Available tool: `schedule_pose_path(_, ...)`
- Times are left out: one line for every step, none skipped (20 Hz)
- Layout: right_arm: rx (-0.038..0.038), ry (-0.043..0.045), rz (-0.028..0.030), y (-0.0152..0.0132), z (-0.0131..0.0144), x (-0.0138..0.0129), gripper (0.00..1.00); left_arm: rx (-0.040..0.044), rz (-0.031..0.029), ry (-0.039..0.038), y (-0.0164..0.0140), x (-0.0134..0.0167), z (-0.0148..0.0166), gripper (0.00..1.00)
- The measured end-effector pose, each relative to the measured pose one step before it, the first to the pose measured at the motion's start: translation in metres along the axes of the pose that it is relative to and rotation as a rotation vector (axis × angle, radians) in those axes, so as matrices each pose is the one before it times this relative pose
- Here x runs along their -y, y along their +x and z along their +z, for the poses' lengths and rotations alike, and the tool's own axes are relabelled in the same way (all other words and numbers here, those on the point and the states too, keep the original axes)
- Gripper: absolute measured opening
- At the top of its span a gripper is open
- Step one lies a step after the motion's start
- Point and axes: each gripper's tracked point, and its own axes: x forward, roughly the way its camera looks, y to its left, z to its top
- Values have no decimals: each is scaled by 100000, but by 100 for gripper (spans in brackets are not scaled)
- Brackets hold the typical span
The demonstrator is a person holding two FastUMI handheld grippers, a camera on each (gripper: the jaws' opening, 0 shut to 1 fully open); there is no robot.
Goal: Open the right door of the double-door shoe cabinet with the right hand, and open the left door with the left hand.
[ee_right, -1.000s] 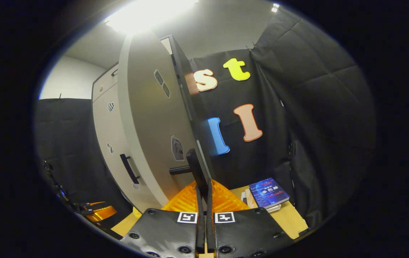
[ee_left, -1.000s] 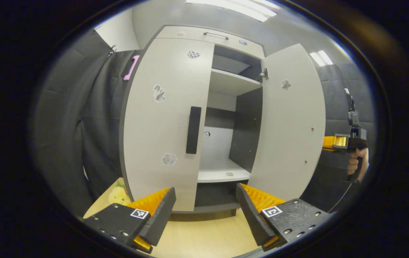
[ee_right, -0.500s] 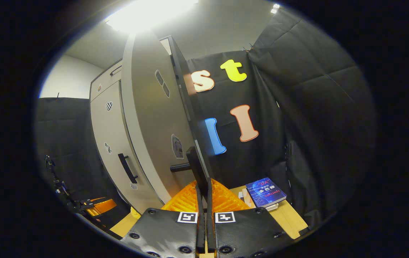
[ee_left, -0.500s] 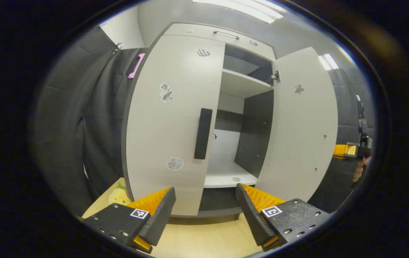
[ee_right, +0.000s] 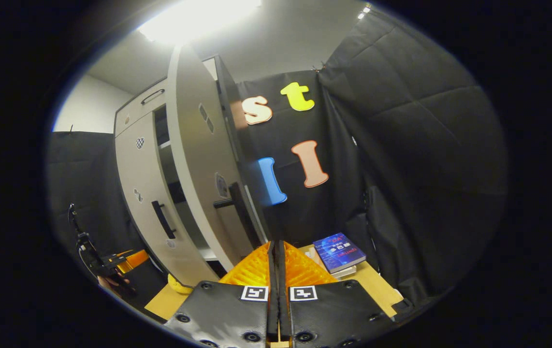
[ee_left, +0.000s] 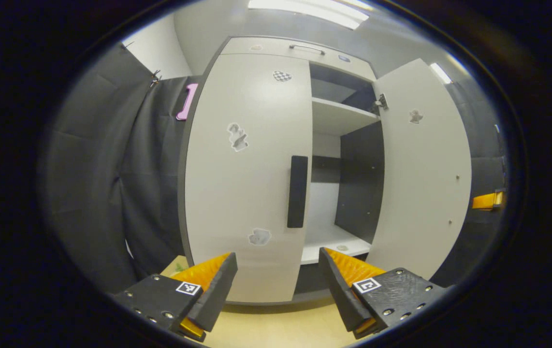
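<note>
**Right door let go; left door next**

Nearest in the right gripper view, the right gripper (ee_right: 276, 263) had its 2 fingers pressed together with nothing between them. Half a second before, those fingers were clamped on the dark bar handle (ee_right: 237, 205) of the right door; now the handle stood clear of the tips, just ahead and to the left. The grip had been released and the hand had drawn back. Beyond it, a blue book (ee_right: 339, 251) lay on the wooden table (ee_right: 377, 285) by the booth wall.

In the left gripper view, the left gripper (ee_left: 276, 270) was spread wide and holding nothing, short of the cabinet. Over the last second it had shifted so that the left door's handle (ee_left: 297, 191) sat nearer the middle of its view, a sign it was lining up.

Farther off, the right door (ee_left: 423, 169) stood swung wide, showing the shelves (ee_left: 336, 116) inside, while the left door (ee_left: 247, 174) was shut flush against the shoe cabinet.

By my reading, the first half of the task was done; the left door's handle remained to be reached, gripped and pulled.
</note>
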Motion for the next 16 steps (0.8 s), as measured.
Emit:
schedule_pose_path(-205,-5,-2509,-849,120,1129,3,476,-41,113,285,-71,357,99)
schedule_pose_path(-330,-414,-2148,56,-45,731,9,528,-231,-343,360,137,484,98)
schedule_pose_path(83,-1140,-3243,-195,-35,1247,18,702,-690,-498,304,456,468,98)
schedule_pose_path(972,-1486,-3127,45,244,1104,32,765,-608,-174,286,412,596,98)
schedule_pose_path(804,-509,-2154,338,-10,640,49,759,-764,341,282,369,528,98)
schedule_pose_path(631,155,-2162,244,256,578,65,628,-681,946,364,369,579,98)
schedule_pose_path(747,143,-1686,309,281,484,81,925,-185,1431,448,201,602,98)
schedule_pose_path(630,32,-1405,421,107,301,98,819,-70,1551,518,111,584,98)
schedule_pose_path(645,-643,-1666,271,105,458,89,311,347,1064,527,-23,287,99)
schedule_pose_path(357,-1444,-1124,438,28,388,97,734,-153,591,620,171,480,99)
schedule_pose_path(368,-1965,-1152,185,35,539,97,375,-94,249,744,239,243,99)
schedule_pose_path(189,-1201,-518,320,94,318,97,169,199,-212,704,94,408,99)
schedule_pose_path(139,-825,78,236,-16,157,97,427,183,-851,835,19,261,99)
schedule_pose_path(-28,-226,529,184,3,-5,97,407,198,-1273,671,82,417,99)
schedule_pose_path(33,-231,347,331,0,50,97,533,477,-875,814,33,393,99)
schedule_pose_path(123,-328,236,395,89,105,97,204,1413,229,733,-71,327,99)
